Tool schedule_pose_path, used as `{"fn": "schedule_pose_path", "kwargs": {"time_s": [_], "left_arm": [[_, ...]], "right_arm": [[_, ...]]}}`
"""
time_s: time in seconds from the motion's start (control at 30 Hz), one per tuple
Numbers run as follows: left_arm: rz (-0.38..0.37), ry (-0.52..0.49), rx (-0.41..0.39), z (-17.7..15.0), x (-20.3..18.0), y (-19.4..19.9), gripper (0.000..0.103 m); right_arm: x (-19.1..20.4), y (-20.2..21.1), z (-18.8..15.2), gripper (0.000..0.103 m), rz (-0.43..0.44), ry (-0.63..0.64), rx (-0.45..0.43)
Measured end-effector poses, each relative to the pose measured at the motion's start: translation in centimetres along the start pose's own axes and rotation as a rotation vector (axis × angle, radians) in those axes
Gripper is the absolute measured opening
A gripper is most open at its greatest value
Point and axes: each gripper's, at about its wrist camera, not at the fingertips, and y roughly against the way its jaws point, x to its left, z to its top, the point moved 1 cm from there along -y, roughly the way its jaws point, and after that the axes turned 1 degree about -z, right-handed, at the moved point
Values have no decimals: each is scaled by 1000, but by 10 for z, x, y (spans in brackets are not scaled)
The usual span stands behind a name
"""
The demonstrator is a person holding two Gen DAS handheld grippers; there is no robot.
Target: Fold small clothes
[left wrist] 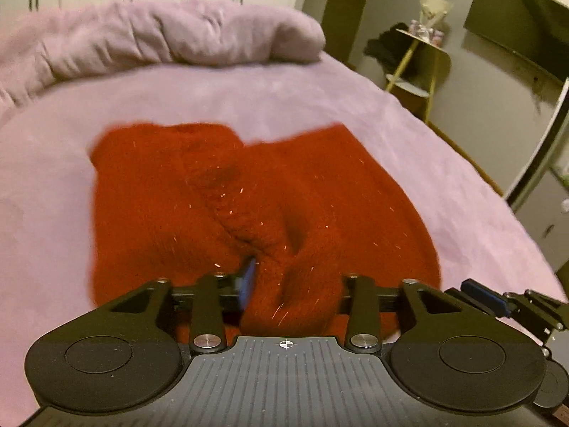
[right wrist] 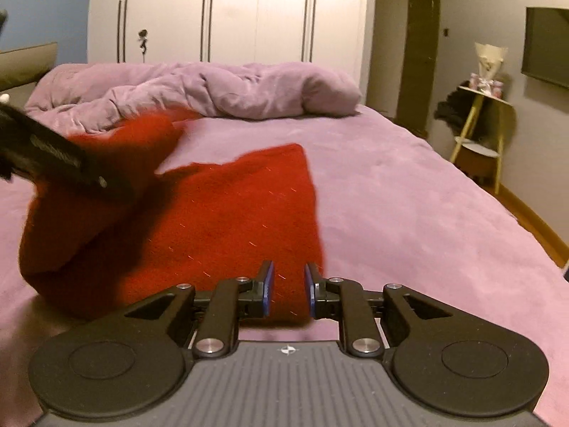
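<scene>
Red sweater (right wrist: 249, 213) lies mid-frame on the bed (right wrist: 409, 195), its left part bunched up. Left gripper (left wrist: 284, 284): fingers spread, knit bulging between them; a pinch can't be confirmed. Right gripper (right wrist: 288, 290): fingers slightly apart astride the near hem, not pressing. Judgement: carry the fold across low and even. Rumpled duvet (right wrist: 231, 89) lies beyond; wardrobe (right wrist: 231, 10) upper centre, side stand (right wrist: 476, 124) at right.

One red knitted garment (right wrist: 231, 213) lies on one bed (right wrist: 391, 195) with one bunched duvet (right wrist: 231, 89), two hand-held grippers, left (left wrist: 284, 284) and right (right wrist: 288, 290), over it.
</scene>
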Motion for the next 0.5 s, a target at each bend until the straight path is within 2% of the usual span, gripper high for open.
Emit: {"fn": "schedule_pose_path", "kwargs": {"time_s": [0.03,0.07,0.1,0.17,0.33,0.43,0.5], "left_arm": [[-26,6,-6,-4,1,-4,68],[-50,2,-21,-7,2,-5,76],[-71,-10,-39,-10,1,-2,79],[-88,-4,-47,-10,1,8,80],[-187,164,-134,-10,26,61,80],[-156,173,-222,-14,40,95,81],[-114,193,-244,-17,54,105,81]], "right_arm": [[-3,-1,-2,19,-6,-6,6],[-7,0,-5,19,-6,-14,16],[-8,1,-7,19,-7,-20,25],[-8,1,-9,19,-3,-28,36],[-4,3,-4,19,14,-35,22],[3,3,3,20,42,-20,1],[8,3,9,20,66,-19,-7]]}}
